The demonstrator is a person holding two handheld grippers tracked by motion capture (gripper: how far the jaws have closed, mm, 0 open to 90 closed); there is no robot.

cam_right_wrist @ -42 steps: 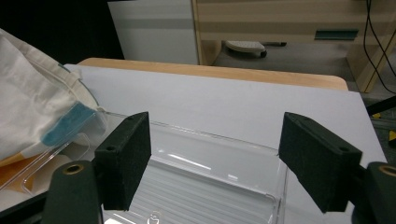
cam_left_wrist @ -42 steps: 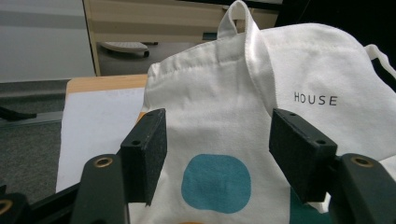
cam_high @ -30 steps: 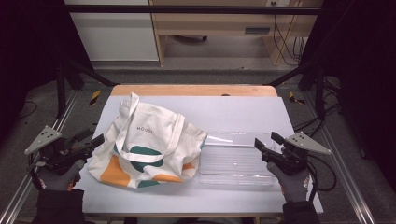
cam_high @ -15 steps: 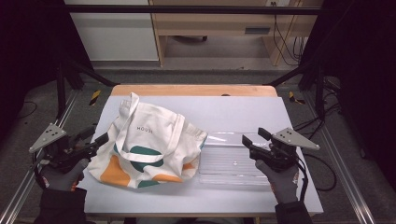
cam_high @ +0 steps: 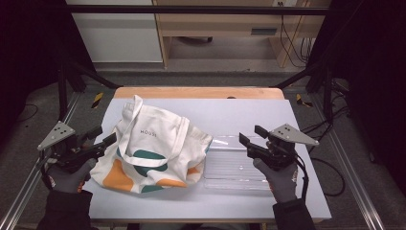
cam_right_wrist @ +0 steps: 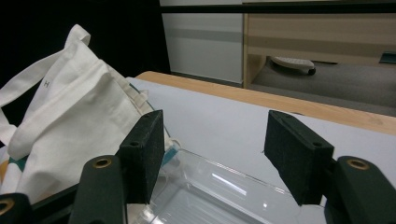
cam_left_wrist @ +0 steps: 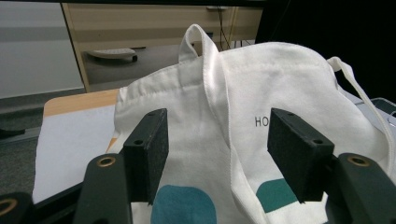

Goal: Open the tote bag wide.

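- Where the high view looks down, a white bag (cam_high: 153, 148) with teal and orange patches lies on the left half of the tabletop (cam_high: 249, 110), its handles reaching toward the far edge.
- Just beside the bag's right side lies a clear tray (cam_high: 234, 165), its near left corner touching the cloth.
- At the bag's left edge the left gripper (cam_high: 103, 139) points its jaws at the cloth, wide apart, with nothing between them.
- Over the tray's right end hangs the right gripper (cam_high: 250, 138), held in a gloved hand (cam_high: 280, 179); its jaws have just been closing a little, are wide apart, and hold nothing.
- From the left gripper view, the bag (cam_left_wrist: 243, 116) rises close ahead of the wide jaws, one handle (cam_left_wrist: 205, 60) standing up; no pad presses the cloth.
- From the right gripper view, the tray (cam_right_wrist: 210, 196) lies below and between the wide jaws, untouched, and the bag (cam_right_wrist: 70, 116) sits to the left, against the tray's corner.
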